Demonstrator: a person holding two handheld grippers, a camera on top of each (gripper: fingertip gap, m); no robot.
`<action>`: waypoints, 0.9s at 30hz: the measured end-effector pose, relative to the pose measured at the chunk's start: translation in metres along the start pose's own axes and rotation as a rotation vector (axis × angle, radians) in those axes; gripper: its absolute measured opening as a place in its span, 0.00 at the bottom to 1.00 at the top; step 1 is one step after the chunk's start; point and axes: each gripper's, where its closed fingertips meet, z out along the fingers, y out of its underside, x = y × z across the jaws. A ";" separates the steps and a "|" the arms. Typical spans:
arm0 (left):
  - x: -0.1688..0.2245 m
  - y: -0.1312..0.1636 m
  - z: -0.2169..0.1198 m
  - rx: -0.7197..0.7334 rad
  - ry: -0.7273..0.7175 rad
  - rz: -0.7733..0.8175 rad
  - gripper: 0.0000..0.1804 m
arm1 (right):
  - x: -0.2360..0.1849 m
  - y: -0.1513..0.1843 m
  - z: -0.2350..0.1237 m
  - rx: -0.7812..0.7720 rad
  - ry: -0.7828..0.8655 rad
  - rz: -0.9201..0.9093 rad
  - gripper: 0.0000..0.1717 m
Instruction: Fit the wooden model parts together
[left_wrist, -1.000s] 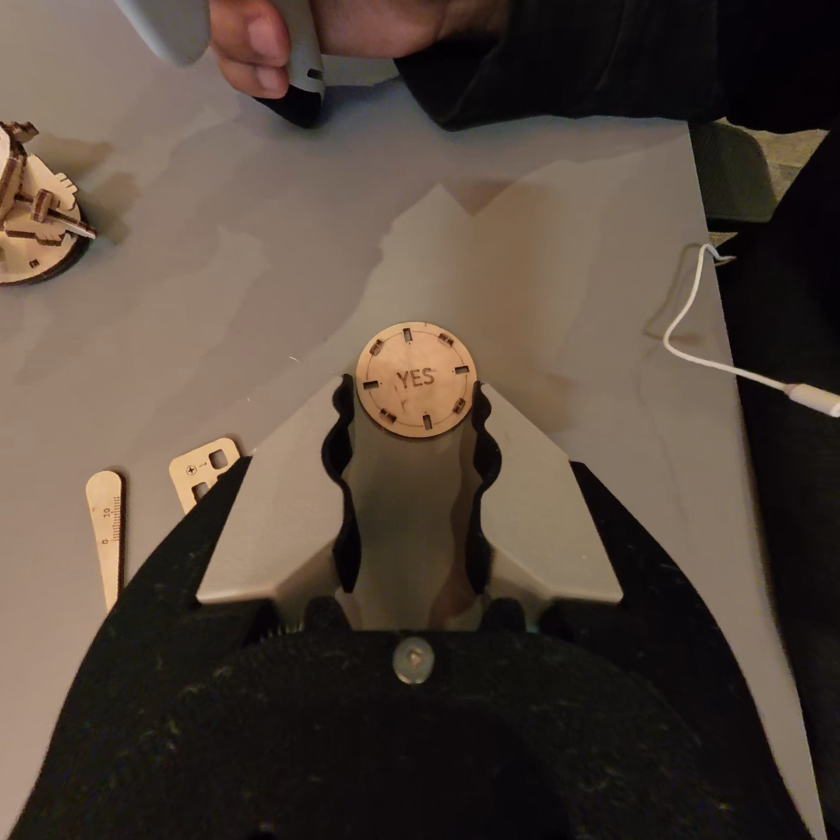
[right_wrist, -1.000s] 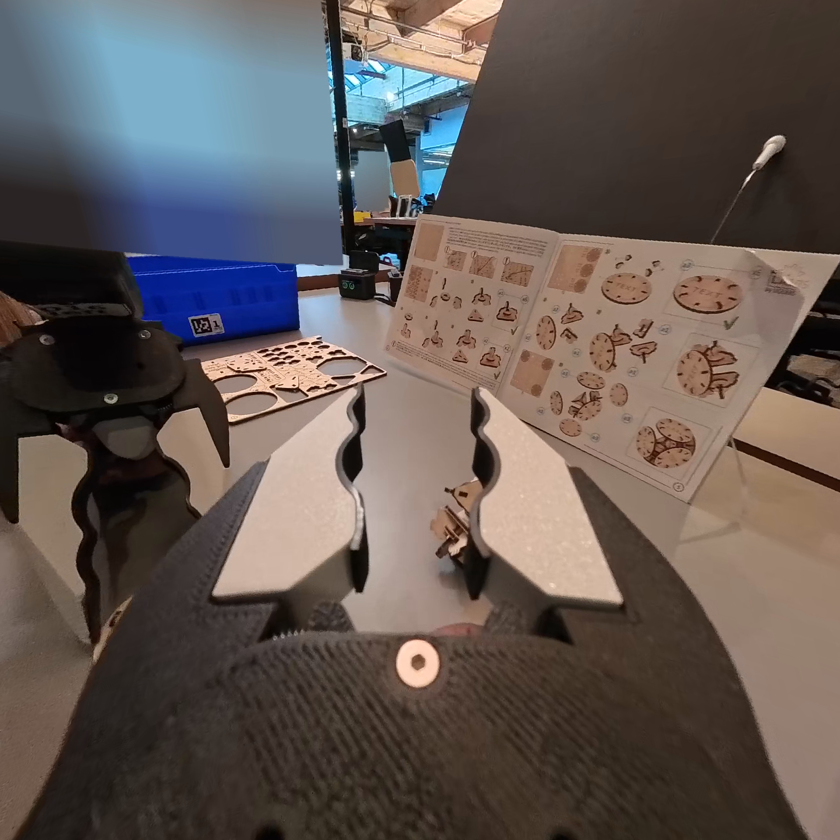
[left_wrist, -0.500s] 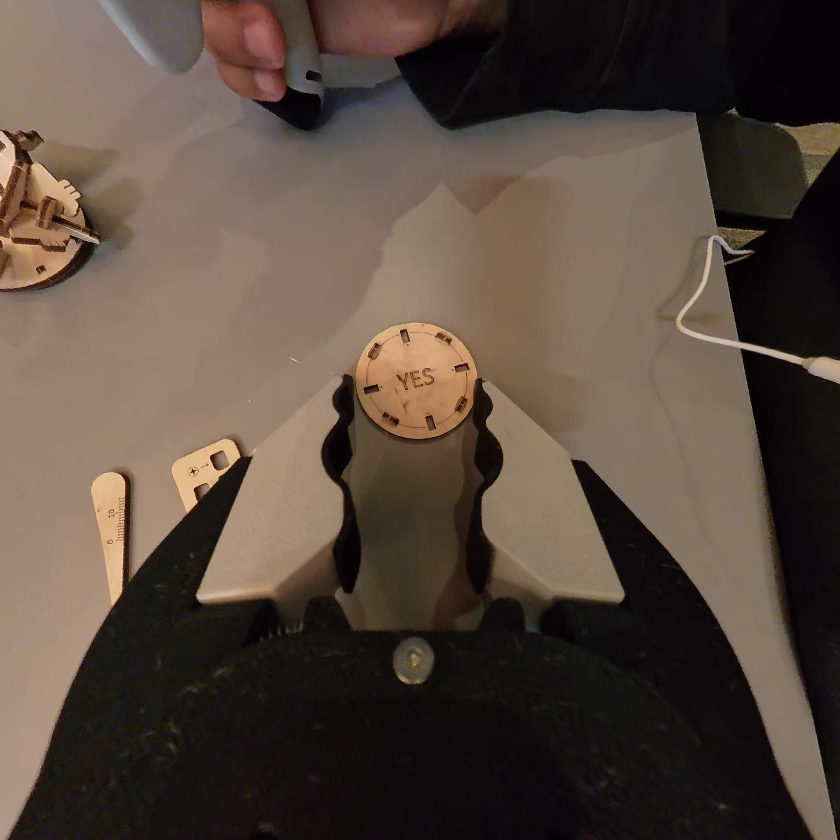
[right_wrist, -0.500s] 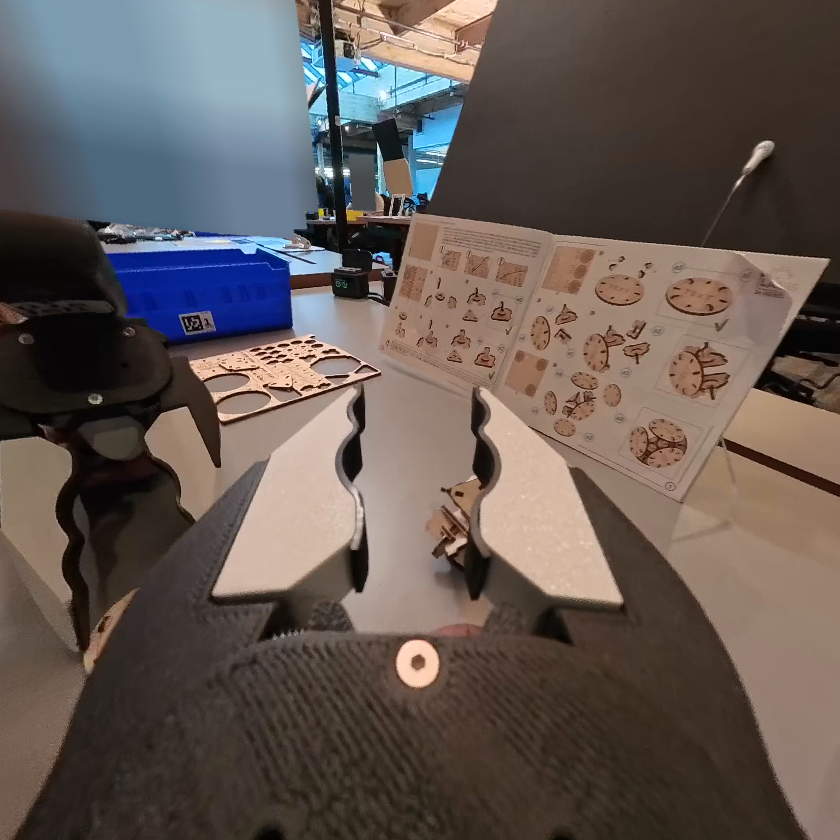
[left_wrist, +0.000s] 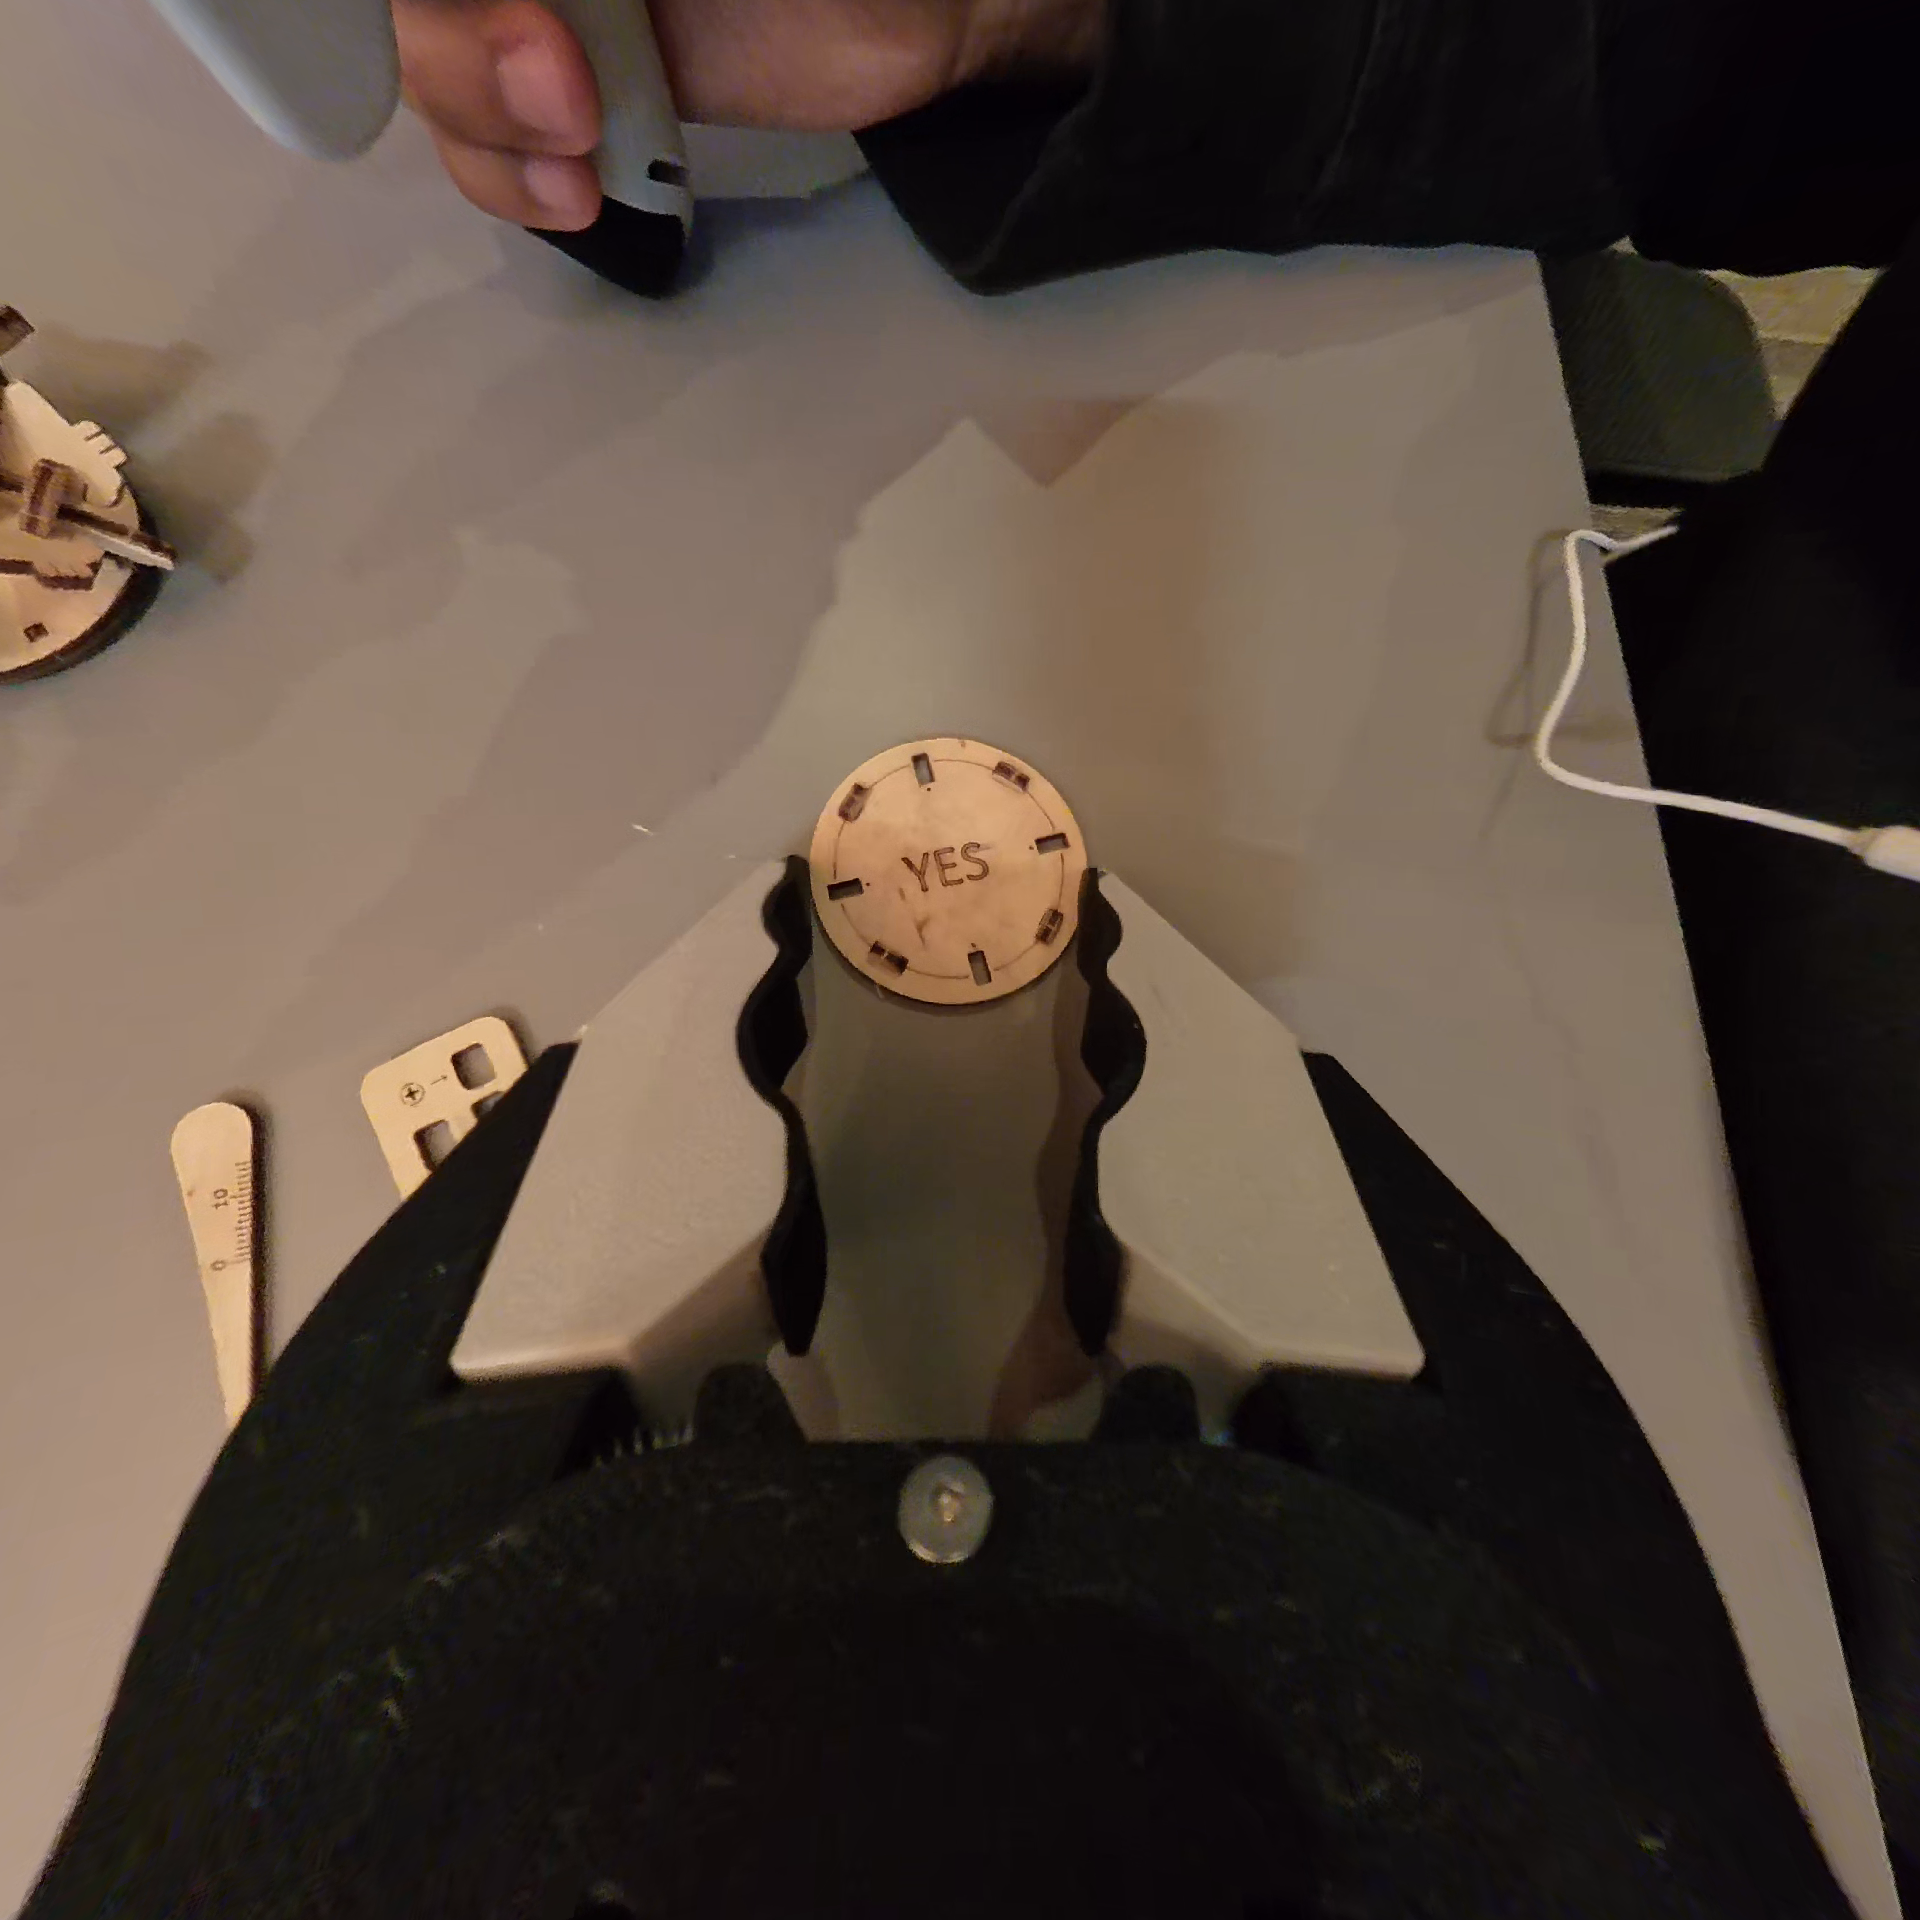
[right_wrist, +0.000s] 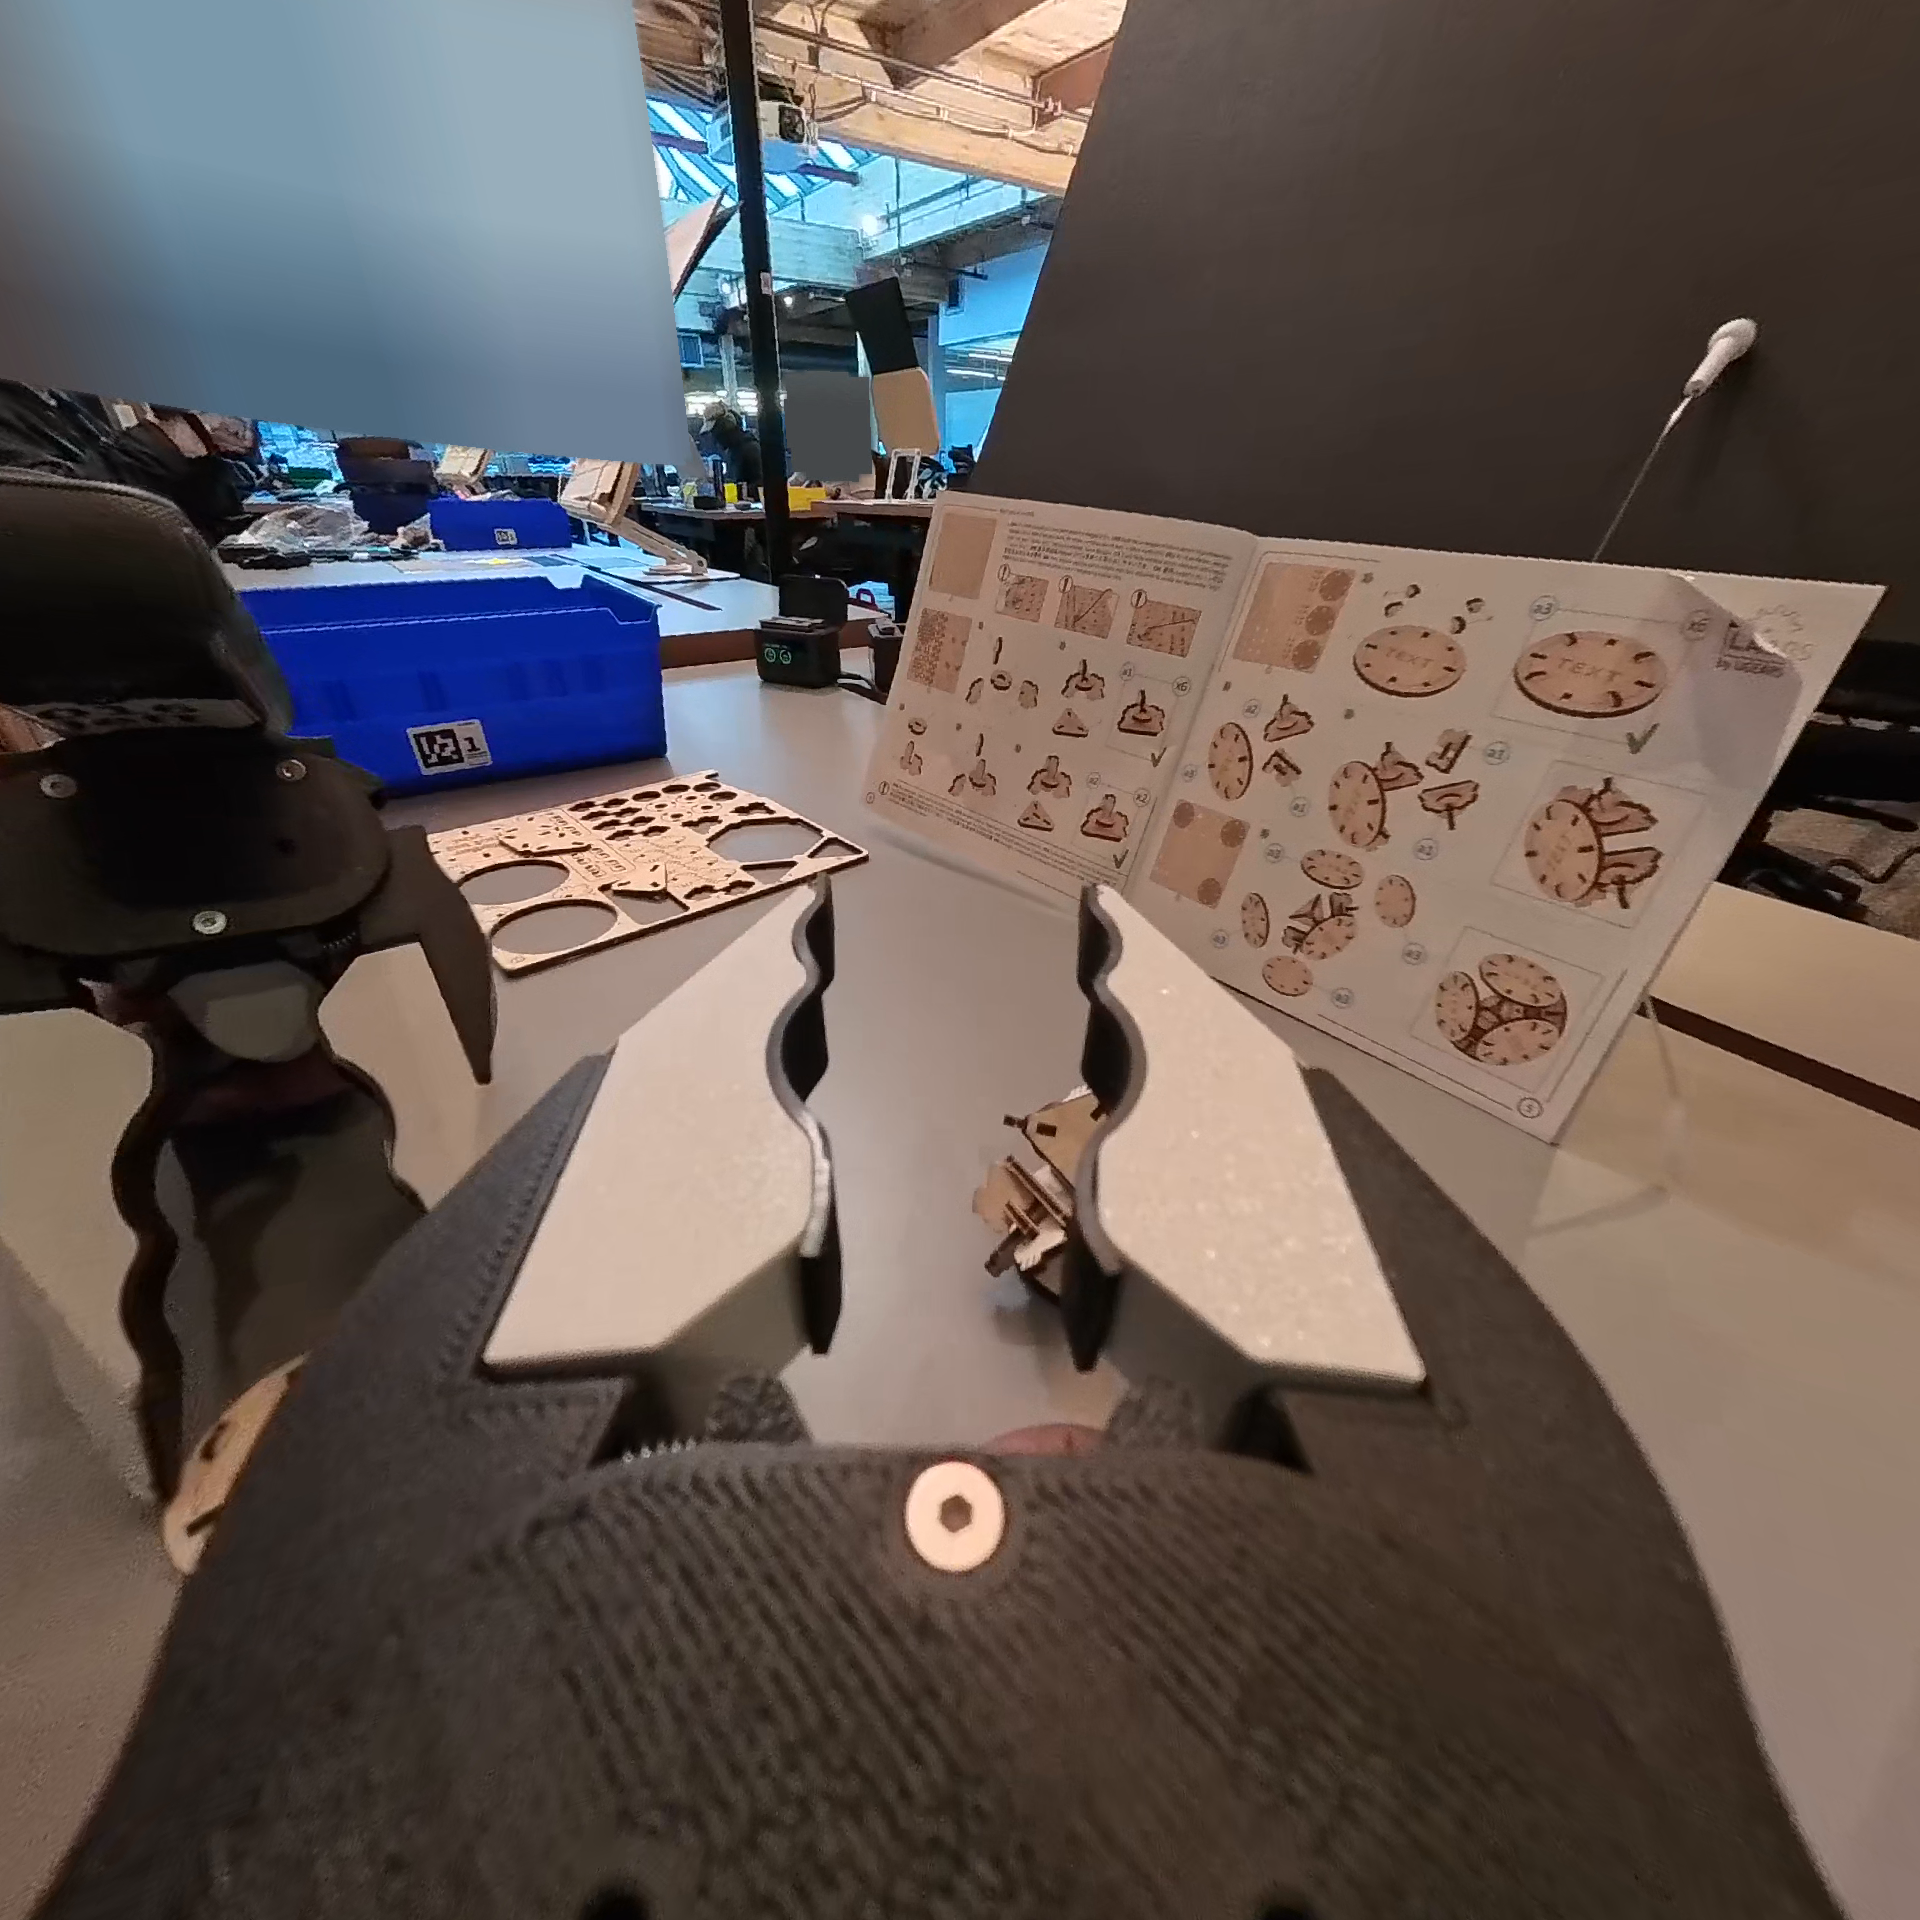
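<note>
wooden ruler (left_wrist: 223, 1226), slotted tag (left_wrist: 447, 1091), white cable (left_wrist: 1579, 727)

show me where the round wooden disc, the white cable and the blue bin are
round wooden disc (left_wrist: 948, 871), left wrist view, centre of its face.
white cable (left_wrist: 1558, 665), left wrist view, its bend.
blue bin (right_wrist: 457, 675), right wrist view, front wall.

The left gripper (left_wrist: 943, 883) holds a round wooden disc (left_wrist: 948, 871) flat between its fingers (left_wrist: 781, 940), pads against the disc's rim, above the grey surface (left_wrist: 520, 675). A white cable (left_wrist: 1579, 727) crosses the surface's right edge. By the left edge lie a wooden assembly (left_wrist: 52, 561), a slotted wooden tab (left_wrist: 457, 1101) and a ruler strip (left_wrist: 223, 1226). At the far edge a hand (left_wrist: 644, 94) grips a handle.
</note>
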 end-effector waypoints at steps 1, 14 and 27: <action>0.002 0.001 0.000 -0.001 0.013 0.008 0.27 | 0.000 0.000 0.000 -0.002 -0.002 -0.002 0.27; -0.042 -0.002 -0.048 0.176 -0.067 -0.095 0.27 | -0.044 0.012 0.002 -0.123 -0.252 0.051 0.57; -0.094 0.024 -0.072 0.162 -0.310 -0.161 0.23 | -0.149 0.064 -0.050 -0.417 -0.821 -0.205 0.28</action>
